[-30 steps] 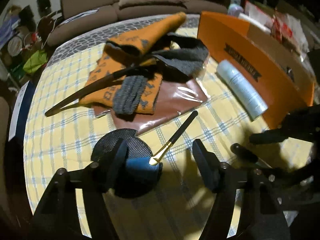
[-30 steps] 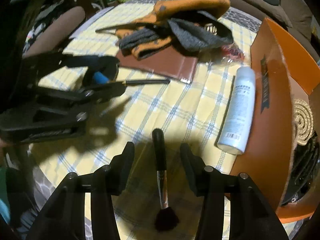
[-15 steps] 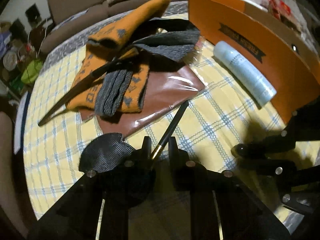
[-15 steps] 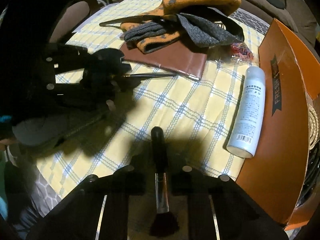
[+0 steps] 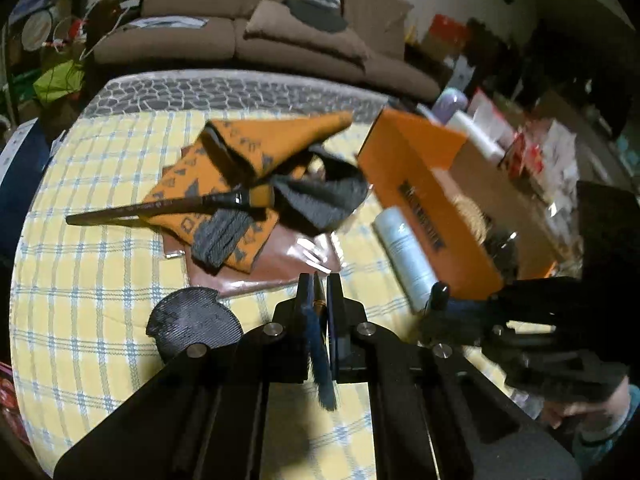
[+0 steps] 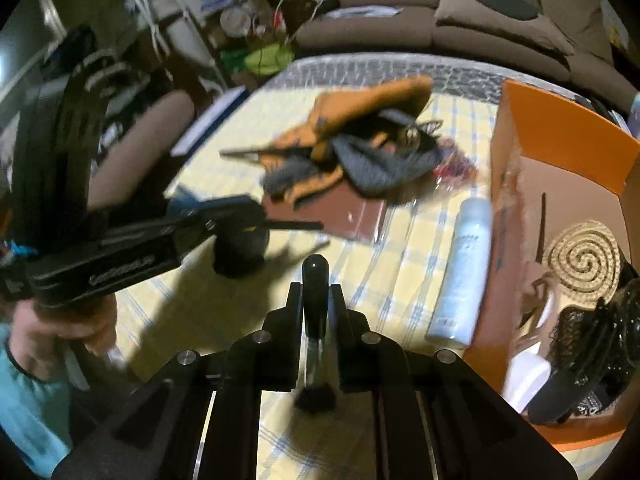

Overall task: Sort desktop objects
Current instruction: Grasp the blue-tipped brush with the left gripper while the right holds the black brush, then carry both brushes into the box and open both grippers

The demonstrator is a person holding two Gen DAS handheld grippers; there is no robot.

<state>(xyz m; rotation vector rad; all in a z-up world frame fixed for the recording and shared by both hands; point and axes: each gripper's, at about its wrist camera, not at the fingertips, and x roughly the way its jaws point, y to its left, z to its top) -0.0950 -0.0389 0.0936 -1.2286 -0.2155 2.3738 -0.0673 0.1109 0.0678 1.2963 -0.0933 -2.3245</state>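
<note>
Orange box [image 5: 430,208] label blurred unreadable, spray bottle [image 6: 464,268] print illegible, socks [image 6: 360,152] motion-smeared

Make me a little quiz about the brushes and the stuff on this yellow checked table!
1. True or false: the left gripper is clamped on a blue-bristled brush.
2. What does the right gripper hold? A) white spray can B) black-handled makeup brush C) sock
3. The white spray can lies right beside which container?

Key
1. True.
2. B, the black-handled makeup brush.
3. The orange box.
</note>
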